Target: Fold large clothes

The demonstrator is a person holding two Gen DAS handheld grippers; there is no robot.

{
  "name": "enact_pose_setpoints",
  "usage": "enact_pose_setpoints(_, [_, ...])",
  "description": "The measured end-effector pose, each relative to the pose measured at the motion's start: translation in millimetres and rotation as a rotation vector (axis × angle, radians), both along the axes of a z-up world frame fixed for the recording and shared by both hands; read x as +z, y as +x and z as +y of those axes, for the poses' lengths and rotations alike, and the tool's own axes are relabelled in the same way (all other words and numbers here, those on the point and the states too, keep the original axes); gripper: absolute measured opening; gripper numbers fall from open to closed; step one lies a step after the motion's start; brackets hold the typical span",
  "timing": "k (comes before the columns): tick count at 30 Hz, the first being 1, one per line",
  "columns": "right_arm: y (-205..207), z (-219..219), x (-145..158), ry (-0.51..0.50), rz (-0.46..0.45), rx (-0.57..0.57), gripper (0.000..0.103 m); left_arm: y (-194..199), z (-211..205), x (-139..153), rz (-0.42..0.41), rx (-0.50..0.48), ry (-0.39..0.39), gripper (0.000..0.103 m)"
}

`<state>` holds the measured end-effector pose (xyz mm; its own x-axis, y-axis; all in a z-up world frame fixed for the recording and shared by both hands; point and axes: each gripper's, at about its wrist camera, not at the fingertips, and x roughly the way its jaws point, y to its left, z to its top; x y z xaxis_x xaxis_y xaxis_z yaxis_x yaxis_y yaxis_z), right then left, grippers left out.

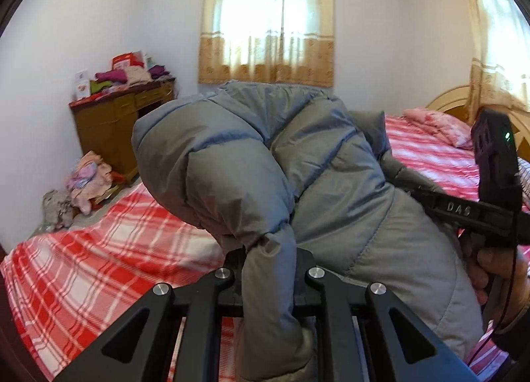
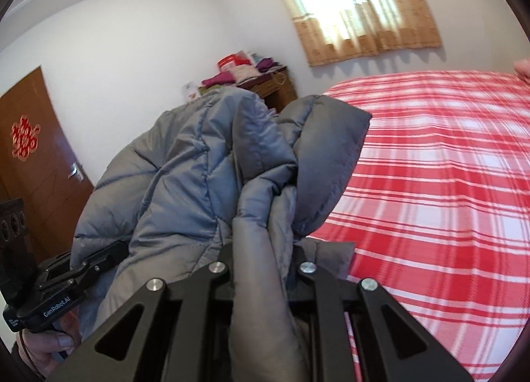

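both tools [image 1: 268, 269] [image 2: 261, 259] pinch jacket [image 1: 232, 157] edges above bed [image 1: 99, 249].

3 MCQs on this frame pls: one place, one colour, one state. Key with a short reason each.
1. Where is the wooden desk?
A. against the wall past the bed
B. on the bed
C. under the window

2. What colour is the puffer jacket?
A. red
B. grey
C. black

3. What state is the left gripper in?
A. open, empty
B. shut on jacket fabric
C. lying on the bed

Key: A, the desk stands by the white wall beyond the plaid bed. B, its quilted shell is grey. B, a fold of fabric is pinched between its fingers; the right gripper clamps likewise.
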<state>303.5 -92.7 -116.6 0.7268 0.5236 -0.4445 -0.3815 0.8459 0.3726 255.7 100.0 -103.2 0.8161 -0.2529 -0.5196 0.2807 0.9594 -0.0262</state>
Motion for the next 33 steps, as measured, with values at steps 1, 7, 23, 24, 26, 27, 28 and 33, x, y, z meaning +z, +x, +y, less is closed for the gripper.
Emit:
enact_pose_setpoints(1, [2.7, 5.4, -4.4, -0.003, 0.01, 0.007, 0.016, 1.6, 6.8, -7.2, 0.013, 0.014, 0.003, 0.014])
enact_pose_setpoints(7, [12.0, 25.4, -33.8, -0.044, 0.077, 0.038, 0.016, 14.4, 40.0, -49.4, 0.129, 0.078, -0.006, 0.028])
enact_pose_setpoints(23, [7.1, 33.7, -67.5, -0.155, 0.176, -0.015, 0.041, 17.6, 46.1, -85.5, 0.167, 0.238, 0.032, 0.083])
enact_pose_setpoints(24, [7.5, 33.5, -68.7, -0.158, 0.176, -0.018, 0.041, 18.5, 47.0, -86.6, 0.167, 0.24, 0.025, 0.084])
enact_pose_setpoints(26, [5.8, 33.8, -70.4, -0.16, 0.179, -0.021, 0.044, 17.6, 47.7, -88.8, 0.171, 0.246, 0.009, 0.085])
enact_pose_setpoints(27, [4.2, 34.1, -72.0, -0.161, 0.18, -0.025, 0.045, 16.9, 47.8, -89.5, 0.171, 0.249, 0.002, 0.086])
enact_pose_setpoints(28, [4.1, 33.6, -72.9, -0.16, 0.182, -0.026, 0.046, 16.7, 48.9, -90.9, 0.172, 0.252, -0.004, 0.086])
enact_pose_setpoints(33, [4.1, 33.7, -76.0, -0.166, 0.187, -0.041, 0.05, 15.4, 51.4, -94.9, 0.18, 0.265, -0.036, 0.09])
